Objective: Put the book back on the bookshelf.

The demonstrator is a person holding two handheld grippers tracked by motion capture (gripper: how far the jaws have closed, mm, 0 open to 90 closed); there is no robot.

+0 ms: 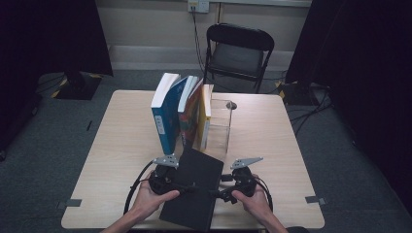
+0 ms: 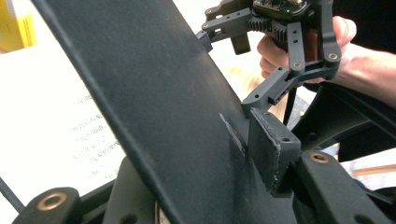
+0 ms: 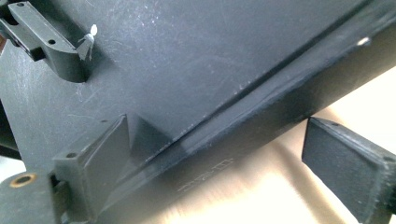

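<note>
My left claw clamps the black hardcover book; right claw gapes beside its spine. Stiff, weighty; grip the edges.

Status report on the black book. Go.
Left gripper shut on black book. Right gripper open, book's edge between its jaws. Row of books and clear stand straight ahead.

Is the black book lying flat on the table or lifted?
Lifted and tilted: the black book is held between both tongs, its near edge past the table edge.
</note>
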